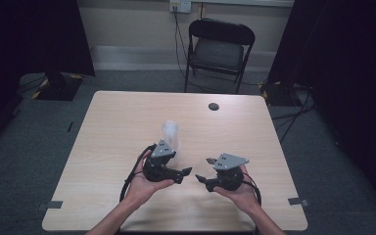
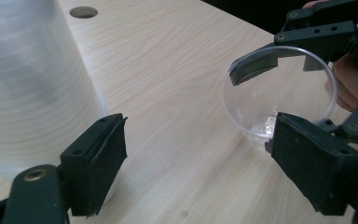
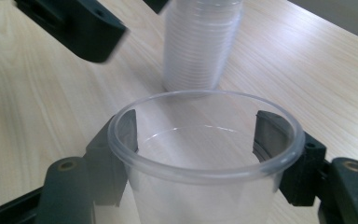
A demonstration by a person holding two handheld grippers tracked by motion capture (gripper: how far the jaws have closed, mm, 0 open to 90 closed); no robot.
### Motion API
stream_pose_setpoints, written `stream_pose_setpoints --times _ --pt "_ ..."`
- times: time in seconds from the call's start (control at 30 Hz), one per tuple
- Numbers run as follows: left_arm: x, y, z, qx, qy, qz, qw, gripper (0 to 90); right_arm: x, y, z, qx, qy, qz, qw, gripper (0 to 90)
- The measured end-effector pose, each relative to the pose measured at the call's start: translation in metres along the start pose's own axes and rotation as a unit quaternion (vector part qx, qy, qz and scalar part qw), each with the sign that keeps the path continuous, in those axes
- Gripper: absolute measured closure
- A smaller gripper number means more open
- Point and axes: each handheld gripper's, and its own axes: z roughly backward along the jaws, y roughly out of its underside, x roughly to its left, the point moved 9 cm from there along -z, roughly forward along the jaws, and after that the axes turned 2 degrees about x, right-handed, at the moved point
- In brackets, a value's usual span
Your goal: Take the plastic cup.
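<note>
My light wood-grain rectangular worktop point(image 1: 127, 122) fills the middle of the frame, with a small dark round hole point(image 1: 214, 106) near its far edge. Beyond it, at upper centre, stands a black folding metal chair with a grey seat point(image 1: 218, 51). Behind the chair runs a pale cream wall point(image 1: 132, 24) carrying a white socket plate point(image 1: 180, 5) with a cable hanging down. Dark grey carpet floor point(image 1: 39, 147) surrounds everything, and black curtains point(image 1: 29, 34) close off the upper left and right.

lab-style recording room: bare wooden table point(image 1: 127, 117), black curtains point(image 1: 29, 34), folding chair point(image 1: 219, 51), floor cables point(image 1: 293, 115).
</note>
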Motion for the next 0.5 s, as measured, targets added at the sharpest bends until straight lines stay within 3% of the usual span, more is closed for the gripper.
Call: stream_pose_setpoints --times 0.13,0.2,0.33,0.43,0.5 --pt "0.005 0.003 0.008 0.004 0.0 -0.006 1.0 16.3 -0.007 0.0 0.003 -0.004 0.007 -0.011 0.9999 30.9" --pt "0.009 0.006 0.011 0.005 -0.009 0.001 0.9999 16.1 -0.009 0.0 0.004 -0.006 0.007 -0.015 0.9998 30.9" --pt "0.013 0.011 0.017 -0.007 -0.009 0.003 0.9999 15.5 -0.017 -0.003 0.004 -0.011 0.015 -0.027 0.9995 30.9" --pt "0.015 0.018 0.018 0.0 -0.008 0.006 1.0 15.6 -0.021 -0.003 0.004 -0.014 0.011 -0.048 0.9987 30.9" --pt "0.017 0.024 0.018 0.01 -0.015 -0.005 0.9998 15.6 -0.025 -0.003 0.004 -0.015 0.016 -0.053 0.9984 30.8"
